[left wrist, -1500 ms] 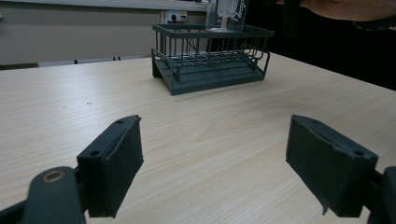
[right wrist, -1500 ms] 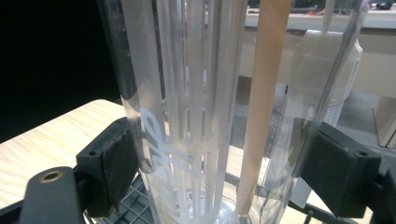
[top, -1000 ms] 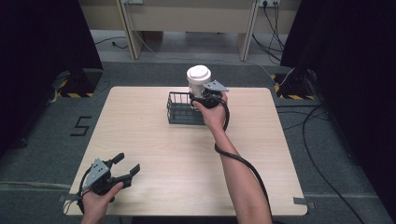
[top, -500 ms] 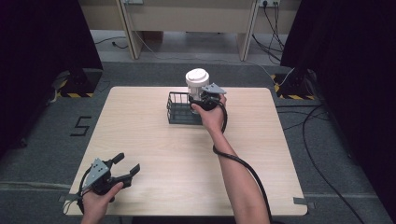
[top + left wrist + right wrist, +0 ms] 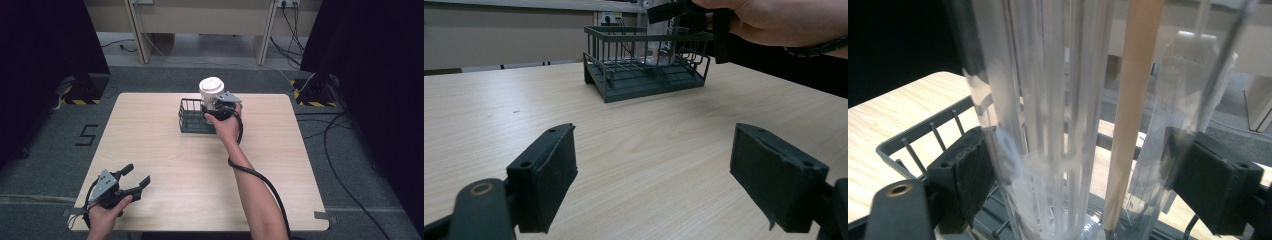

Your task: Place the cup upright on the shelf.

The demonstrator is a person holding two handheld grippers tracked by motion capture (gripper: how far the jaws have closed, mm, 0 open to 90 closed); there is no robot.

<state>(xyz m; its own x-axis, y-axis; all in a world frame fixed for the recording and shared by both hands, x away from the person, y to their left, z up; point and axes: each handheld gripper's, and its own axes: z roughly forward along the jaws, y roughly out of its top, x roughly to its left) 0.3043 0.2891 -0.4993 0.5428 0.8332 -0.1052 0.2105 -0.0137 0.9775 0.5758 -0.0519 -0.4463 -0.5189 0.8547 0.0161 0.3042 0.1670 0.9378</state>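
Observation:
A clear ribbed cup [image 5: 211, 90] with a white lid stands upright inside a dark wire basket [image 5: 192, 120] at the far middle of the table. My right gripper [image 5: 216, 106] is shut on the cup from the right side. In the right gripper view both pads press the cup's [image 5: 1048, 100] walls, a beige straw [image 5: 1133, 100] stands inside it, and the basket rim [image 5: 923, 132] lies below. My left gripper [image 5: 136, 174] rests at the near left of the table, open with nothing between its pads [image 5: 549, 170]. Ahead of it stands the basket [image 5: 644, 75].
The light wooden table [image 5: 165, 150] sits on grey carpet. Black curtains hang at both sides, and cables [image 5: 345, 130] run over the floor at the right. A wooden bench frame [image 5: 200, 20] stands beyond the far edge.
The right gripper and the cup have sunk slightly lower into the basket. The left gripper has stayed in place.

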